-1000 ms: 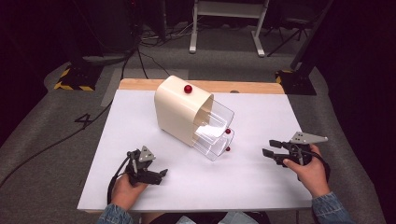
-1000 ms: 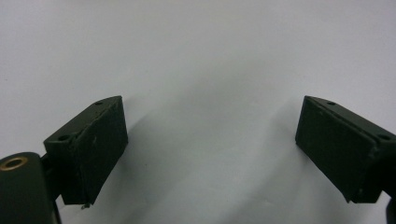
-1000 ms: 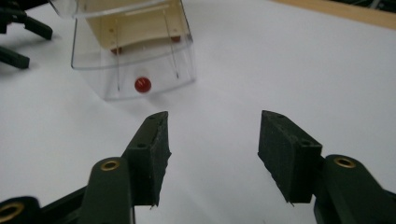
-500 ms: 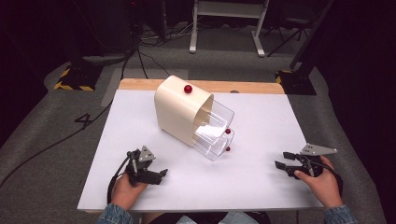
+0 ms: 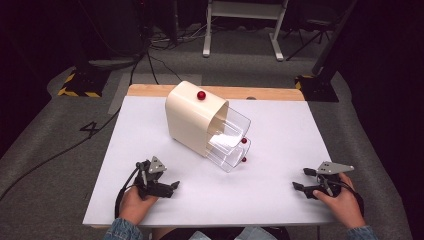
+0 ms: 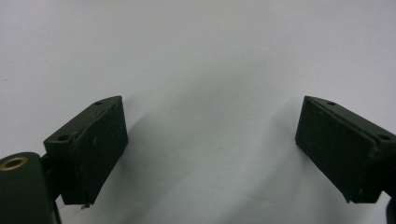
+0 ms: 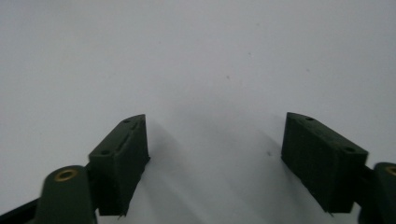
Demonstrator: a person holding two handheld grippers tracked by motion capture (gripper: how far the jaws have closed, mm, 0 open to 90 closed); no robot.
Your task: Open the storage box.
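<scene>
White counter (image 5: 280, 150), wooden far edge; cream drawer unit (image 5: 192, 117) mid-counter. Grey carpet, dark room. Left gripper (image 5: 170, 187), right gripper (image 5: 299, 181): released, empty.

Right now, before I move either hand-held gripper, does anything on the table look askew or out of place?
The cream rounded drawer cabinet sits turned at an angle to the white table edges. Its two clear plastic drawers, each with a small red knob, are pulled partway out. A red ball rests on its top. Nothing looks spilled or damaged.
</scene>
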